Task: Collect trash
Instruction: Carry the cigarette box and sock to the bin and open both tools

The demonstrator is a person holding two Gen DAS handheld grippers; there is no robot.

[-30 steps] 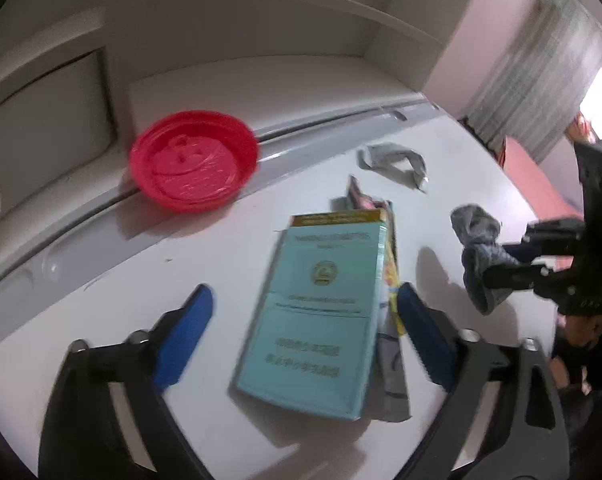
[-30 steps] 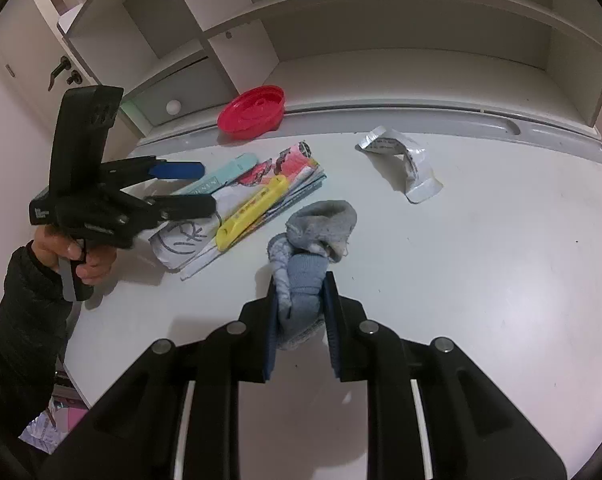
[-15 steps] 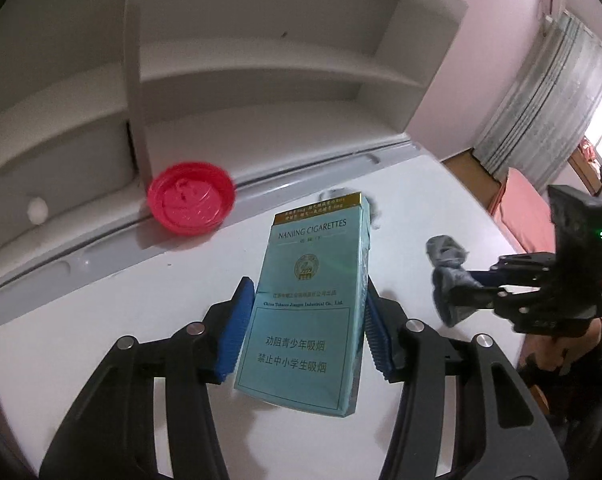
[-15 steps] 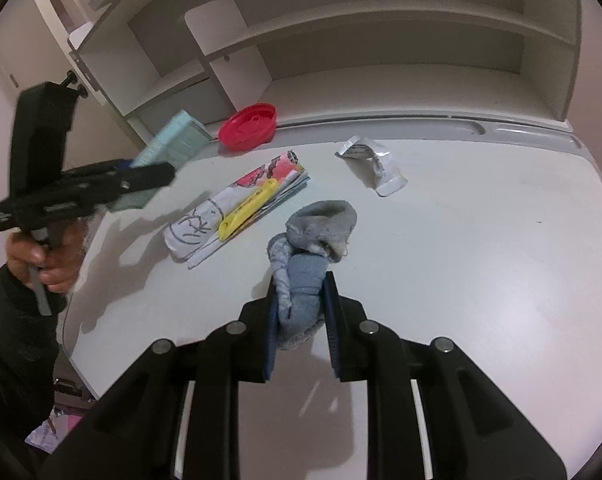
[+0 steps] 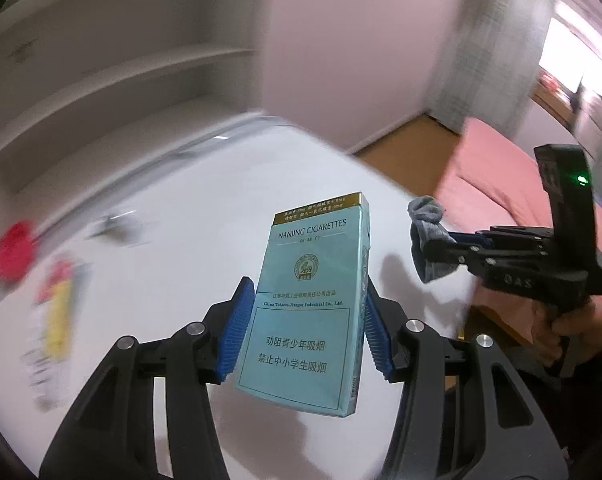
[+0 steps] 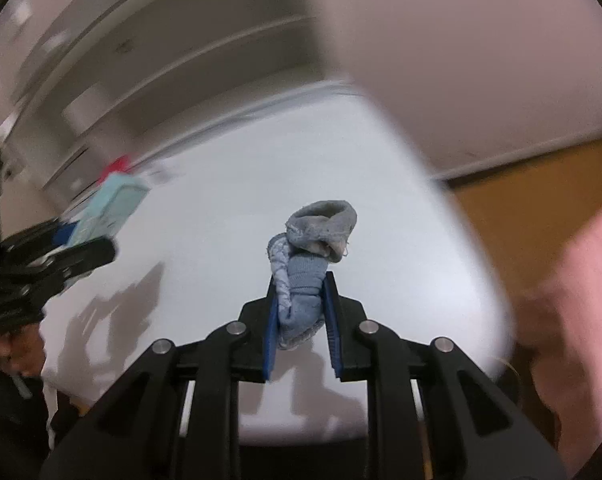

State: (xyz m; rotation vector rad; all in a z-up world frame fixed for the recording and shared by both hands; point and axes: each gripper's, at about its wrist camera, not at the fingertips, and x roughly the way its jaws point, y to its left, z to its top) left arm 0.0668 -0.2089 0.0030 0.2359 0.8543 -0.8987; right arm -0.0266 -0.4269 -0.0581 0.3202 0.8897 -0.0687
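The left gripper (image 5: 307,328) was clamped on a cigarette pack (image 5: 307,308), its ribbed blue pads pressing the pack's two long narrow edges at about mid-height. That side grip probably suited a thin, rigid card box: the flat printed face stayed toward the camera and the pack stood nearly upright, clear of the white table (image 5: 181,240). The pack was pale teal and smooth, with a gold band along its top.

The right gripper (image 6: 301,320) was squeezed tight on a grey sock (image 6: 313,256), soft knitted cloth bunched into a wad; its cuff flopped open above the pads at twelve o'clock. The narrow pinch likely served to keep limp fabric from slipping out.

Beyond the pack in the left view, the sock sat at three o'clock in the other gripper. At nine o'clock, blurred, lay a red lid (image 5: 15,250) and a colourful wrapper (image 5: 57,320) on the table, with a crumpled silver scrap (image 5: 115,222) at about ten. These seemed to be trash not yet collected. A pink bed (image 5: 513,176) lay at two o'clock.
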